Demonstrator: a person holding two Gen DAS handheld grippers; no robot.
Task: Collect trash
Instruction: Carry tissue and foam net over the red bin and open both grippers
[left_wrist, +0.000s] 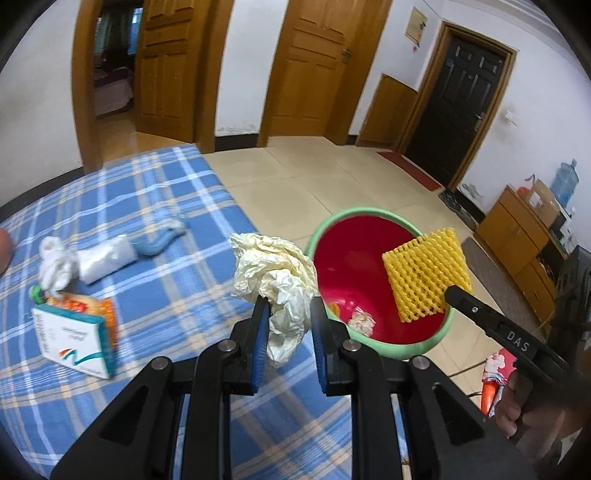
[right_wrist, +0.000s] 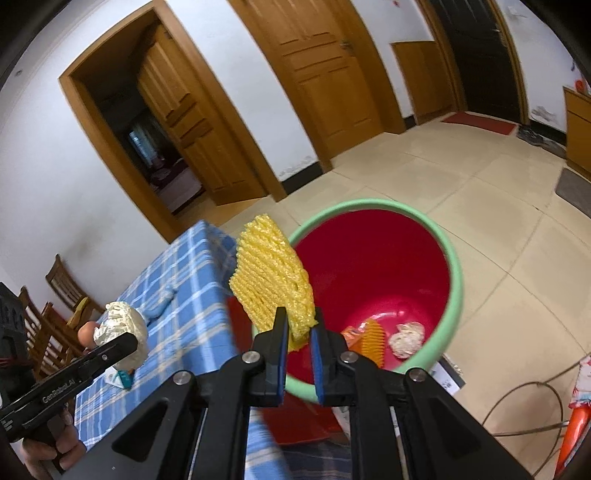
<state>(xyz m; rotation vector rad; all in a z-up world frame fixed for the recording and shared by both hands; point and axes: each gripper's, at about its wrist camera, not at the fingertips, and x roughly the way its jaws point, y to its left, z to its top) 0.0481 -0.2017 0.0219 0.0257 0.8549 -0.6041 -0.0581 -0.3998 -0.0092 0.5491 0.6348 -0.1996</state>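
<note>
Hard to read at the bottom of the red bucket (right_wrist: 373, 266) with the green rim: about three scraps, one orange and ribbed, one pale and crumpled, one orange wrapper half hidden behind the right gripper (right_wrist: 298, 332). Cut off at the far left edge in the left wrist view, a rounded reddish shape, unidentifiable. Blurred by motion on the blue checked cloth (left_wrist: 166, 258): one white box with teal trim (left_wrist: 74, 334), one orange packet behind it, one white wad, one white pouch, one blue scrap, so perhaps five pieces left on the table.

Left gripper (left_wrist: 286, 317) pinching one crumpled cream paper ball (left_wrist: 275, 273), held just left of the bucket rim above the cloth's edge. Right gripper pinching one yellow foam fruit net (right_wrist: 273, 277) by its lower corner, upright over the near left rim of the bucket. Two hands only partly visible on the grips.
</note>
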